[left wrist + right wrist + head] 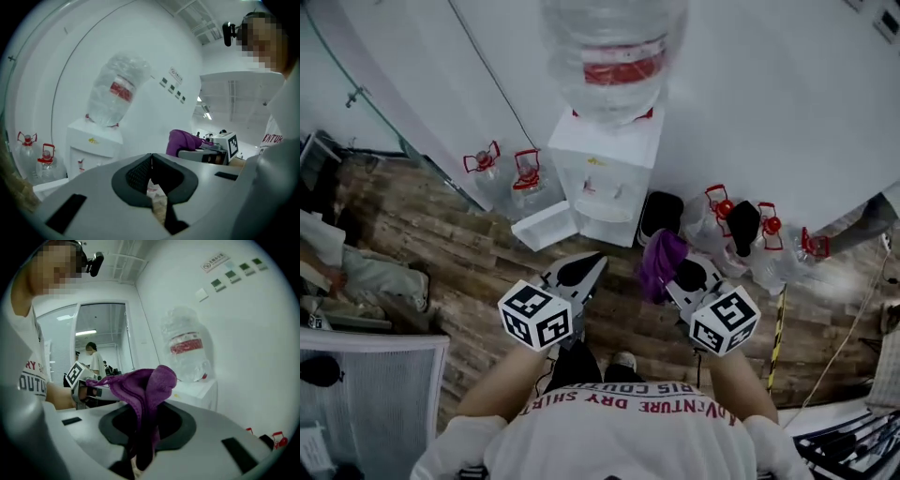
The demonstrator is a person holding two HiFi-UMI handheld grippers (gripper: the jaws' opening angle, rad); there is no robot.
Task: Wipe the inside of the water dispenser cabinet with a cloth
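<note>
I see R gripper (pixel 144 430) clamped on purple cloth (pixel 151 386), L gripper (pixel 151 174) shut, empty. Dispenser (pixel 606 173) cabinet door (pixel 545 226) looks open. Wiping not started imo.

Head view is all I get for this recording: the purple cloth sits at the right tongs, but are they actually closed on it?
Observer: Yes. In the right gripper view the right tongs are closed on the purple cloth, which bunches up above them.
Operator: And the left tongs, are they carrying anything?
Observer: No. The left gripper view shows the left tongs shut tip to tip, with nothing between them.
Operator: Is anyone else around?
Observer: The right gripper view shows a person standing beyond a doorway in the background.
</note>
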